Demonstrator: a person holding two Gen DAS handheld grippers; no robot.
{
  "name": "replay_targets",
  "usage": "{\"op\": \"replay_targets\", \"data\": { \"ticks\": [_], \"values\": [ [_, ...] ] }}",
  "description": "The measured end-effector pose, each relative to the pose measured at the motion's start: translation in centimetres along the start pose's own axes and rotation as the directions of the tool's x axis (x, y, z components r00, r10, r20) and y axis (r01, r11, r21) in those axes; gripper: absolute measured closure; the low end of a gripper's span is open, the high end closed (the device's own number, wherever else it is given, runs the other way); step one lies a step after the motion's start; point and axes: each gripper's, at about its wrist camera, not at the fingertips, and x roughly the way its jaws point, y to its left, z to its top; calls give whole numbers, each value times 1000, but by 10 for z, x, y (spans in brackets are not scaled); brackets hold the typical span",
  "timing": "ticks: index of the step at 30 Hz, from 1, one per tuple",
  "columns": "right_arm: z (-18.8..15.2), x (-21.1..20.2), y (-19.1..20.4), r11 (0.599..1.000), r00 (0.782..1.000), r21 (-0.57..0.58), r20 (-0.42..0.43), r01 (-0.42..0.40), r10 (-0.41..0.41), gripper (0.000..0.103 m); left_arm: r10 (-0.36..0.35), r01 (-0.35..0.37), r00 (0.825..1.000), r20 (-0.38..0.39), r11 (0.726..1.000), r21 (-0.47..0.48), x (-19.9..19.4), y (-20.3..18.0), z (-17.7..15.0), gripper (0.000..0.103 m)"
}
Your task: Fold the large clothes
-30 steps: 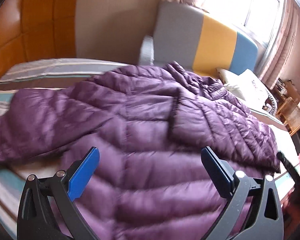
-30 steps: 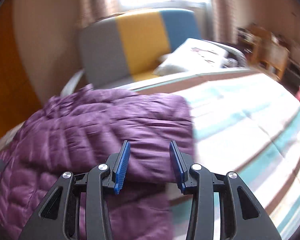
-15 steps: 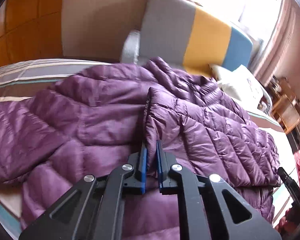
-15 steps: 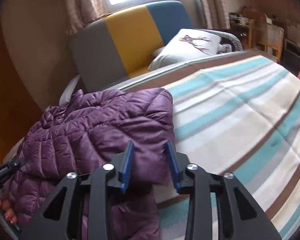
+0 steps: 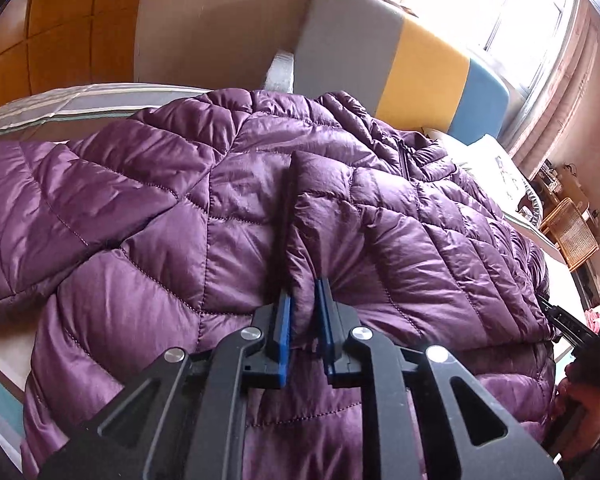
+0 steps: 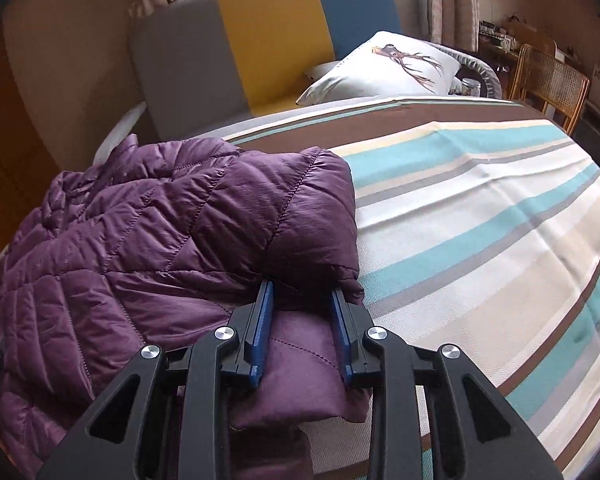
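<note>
purple jacket (image 5: 400, 232) edge pinched in left claw (image 5: 303, 304), corner between right claw (image 6: 302, 300) fingers

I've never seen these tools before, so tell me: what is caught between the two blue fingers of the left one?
A pinched-up fold of the purple puffer jacket sits between the left gripper fingers, which are closed on it; the left wrist view shows this.

Puffer jacket (image 5: 148, 216): deep purple, diamond-quilted stitching. Bedspread (image 6: 480, 216): white ground, striped teal, beige, grey and brown. Sofa backrest (image 6: 260, 36): blocks of grey, mustard yellow and blue. Cushion (image 6: 384, 68): white, bird-on-branch print. Left gripper (image 5: 303, 320) and right gripper (image 6: 302, 320): black frames, blue pads. Wall panelling (image 5: 60, 28), upper left: orange-brown wood.
</note>
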Motion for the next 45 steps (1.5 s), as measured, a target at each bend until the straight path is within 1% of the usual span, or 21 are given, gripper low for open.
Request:
{"op": "replay_targets", "data": {
  "ticks": [3,4,6,7,9,11,14,17,21,23,25,26,28,30,32,33,34,36,39,42,45],
  "values": [
    [3,-4,-1,1000,1000,2,-7,0,0,75,6,-6,1000,-5,1000,10,-1,0,-1,87],
    [3,-9,-1,1000,1000,-2,-1,2,-2,75,10,-10,1000,-6,1000,13,-3,0,0,82],
    [1,-25,2,1000,999,-16,32,-13,13,75,23,-22,1000,-6,1000,21,-8,-1,0,43],
    [-3,-38,5,999,998,-28,52,-34,36,75,27,-27,1000,6,999,28,-13,-2,-1,16],
    [-11,-54,11,997,996,-61,65,-55,58,75,42,-44,998,44,998,38,-26,-3,-5,15],
    [-21,-67,17,993,995,-101,67,-61,68,75,51,-52,998,38,998,33,-33,-1,-8,15],
    [-34,-68,20,990,997,-126,53,-56,63,75,44,-43,998,47,999,-20,-50,12,-14,14],
    [-43,-59,20,992,998,-121,35,-47,52,75,64,-61,996,65,996,-60,-67,30,-23,10],
    [-45,-46,18,993,999,-108,-6,-48,48,75,133,-127,988,79,988,-85,-85,63,-33,10],
    [-45,-44,18,993,999,-106,-12,-51,50,75,158,-147,984,86,982,-122,-92,82,-35,9],
    [-47,-44,18,993,999,-110,-6,-45,45,75,192,-173,977,89,967,-188,-100,109,-35,8],
    [-47,-45,19,993,999,-114,-4,-41,40,75,212,-188,973,88,956,-227,-104,123,-35,8],
    [-48,-45,20,992,999,-121,1,-33,33,75,263,-224,962,80,918,-327,-113,156,-35,7],
    [-49,-47,21,992,1000,-126,7,-26,27,75,299,-244,952,67,872,-425,-120,188,-37,7],
    [-49,-46,23,991,1000,-130,11,-19,20,75,335,-254,940,56,803,-539,-131,224,-42,7],
    [-50,-47,23,991,1000,-133,12,-16,18,75,351,-249,935,55,758,-603,-138,245,-46,8],
    [-50,-47,24,991,1000,-136,14,-12,14,75,358,-245,932,54,731,-637,-142,257,-49,9],
    [-50,-47,24,990,1000,-138,16,-9,11,75,376,-234,926,46,662,-712,-150,287,-56,11],
    [-51,-48,22,991,1000,-137,17,-11,14,75,398,-229,916,48,619,-752,-158,313,-64,19],
    [-51,-47,23,991,1000,-134,18,-14,16,75,448,-247,893,43,568,-785,-167,337,-67,20],
    [-51,-47,23,990,1000,-138,19,-8,11,75,460,-211,886,66,526,-824,-174,363,-71,25]
  ]
}}
